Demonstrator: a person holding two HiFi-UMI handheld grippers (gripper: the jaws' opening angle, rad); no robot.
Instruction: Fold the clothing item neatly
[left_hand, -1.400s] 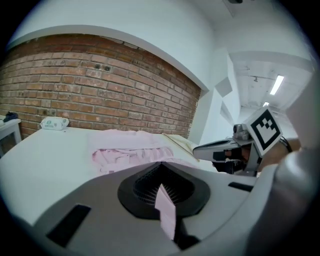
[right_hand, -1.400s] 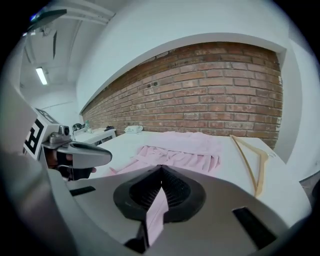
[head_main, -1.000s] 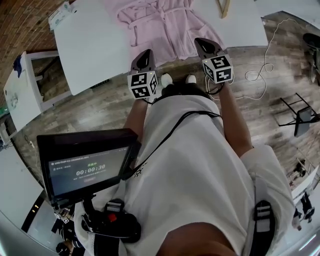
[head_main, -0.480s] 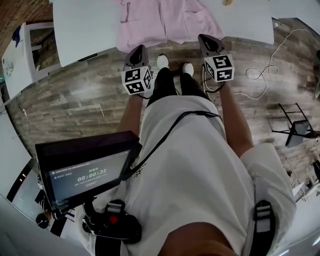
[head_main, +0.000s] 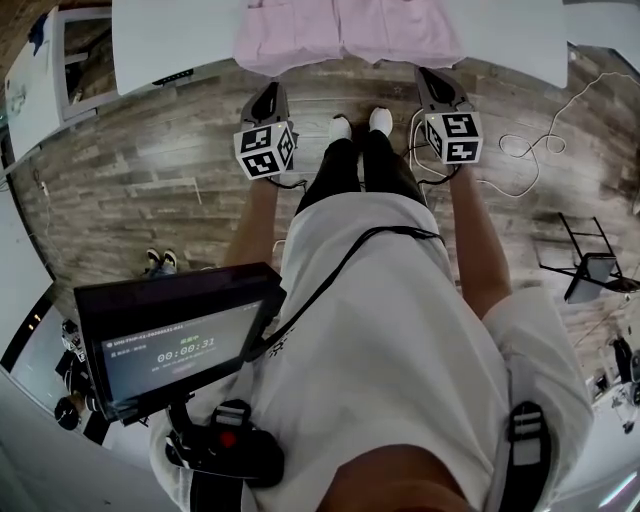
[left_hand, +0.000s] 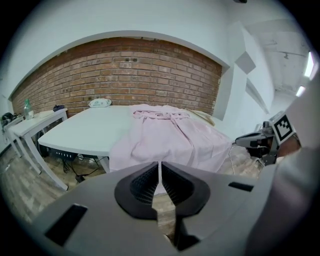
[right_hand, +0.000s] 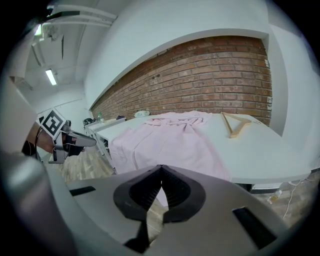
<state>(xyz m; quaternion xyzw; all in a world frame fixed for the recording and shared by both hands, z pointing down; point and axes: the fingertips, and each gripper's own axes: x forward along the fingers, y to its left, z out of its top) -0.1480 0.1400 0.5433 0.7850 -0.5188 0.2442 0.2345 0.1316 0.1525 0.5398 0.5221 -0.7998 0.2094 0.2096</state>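
The pink garment (head_main: 345, 35) lies spread flat on the white table (head_main: 170, 40) at the top centre of the head view, its hem draped over the near edge. It is probably laid out this way so it can be folded in place. The left gripper (head_main: 267, 92) and right gripper (head_main: 437, 78) hang over the wooden floor (head_main: 150, 170) just below that edge, one at each side of the hem — both with jaws pressed together, nothing between them. Folding looks not yet begun; the symmetric stance suits taking both lower corners at once. A wooden hanger (right_hand: 239, 122) rests on the table beside the garment — set off it, out of the way.
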